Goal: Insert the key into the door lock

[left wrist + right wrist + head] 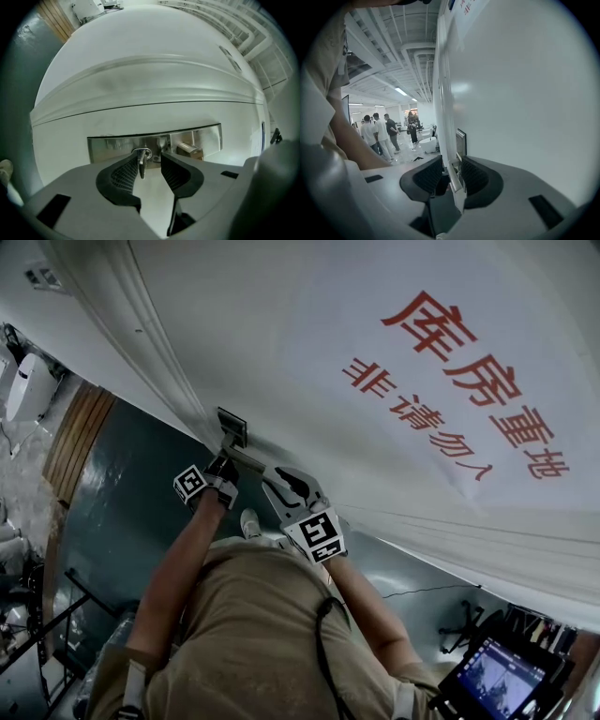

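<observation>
Sitting in door lock (pixel 146 152), just beyond left gripper (pixel 150 157): key (pixel 142 166), bow sticking out twd gripper – insertion looks done. Left gripper jaws apart, key btwn, nearer left pad (pixel 124 176), not pinched; prob. bc lock itself holds it. Right gripper (pixel 451 161) to right, jaws apart astride door handle (pixel 454 176), no clamp seen; likely steadying door (pixel 525 93).

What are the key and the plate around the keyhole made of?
The key looks like silvery metal, with bright glints along it. The plate seems to be polished metal, maybe steel: it reflects blurry shapes.
</observation>
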A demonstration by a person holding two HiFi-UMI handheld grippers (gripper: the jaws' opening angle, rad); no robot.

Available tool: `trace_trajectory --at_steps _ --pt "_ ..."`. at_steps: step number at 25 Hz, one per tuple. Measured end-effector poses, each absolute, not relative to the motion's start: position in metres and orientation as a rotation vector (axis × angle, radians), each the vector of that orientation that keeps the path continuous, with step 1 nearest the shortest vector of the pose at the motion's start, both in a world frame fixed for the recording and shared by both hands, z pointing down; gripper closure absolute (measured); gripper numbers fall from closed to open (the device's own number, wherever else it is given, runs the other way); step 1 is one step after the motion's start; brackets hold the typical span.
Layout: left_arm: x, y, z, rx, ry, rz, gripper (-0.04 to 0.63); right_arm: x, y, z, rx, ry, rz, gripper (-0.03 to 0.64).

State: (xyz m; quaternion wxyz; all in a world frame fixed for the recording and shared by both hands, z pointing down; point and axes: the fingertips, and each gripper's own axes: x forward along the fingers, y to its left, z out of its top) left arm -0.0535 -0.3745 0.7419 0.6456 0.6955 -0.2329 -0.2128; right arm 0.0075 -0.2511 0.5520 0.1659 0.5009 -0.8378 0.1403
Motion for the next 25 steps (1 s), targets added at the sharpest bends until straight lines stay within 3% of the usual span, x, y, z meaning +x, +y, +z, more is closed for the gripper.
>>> trace_trajectory --at_steps 11,25 --pt "-0.119 -0.36 0.755 1.588 -0.792 -0.539 0.431 0.007 -0.259 0.534 1.386 -2.456 0.327 0.482" --pt "-0.123 -0.334 0.722 1.576 -0.875 -0.646 0.431 0.016 -0.239 0.508 1.242 -2.551 0.269 0.482"
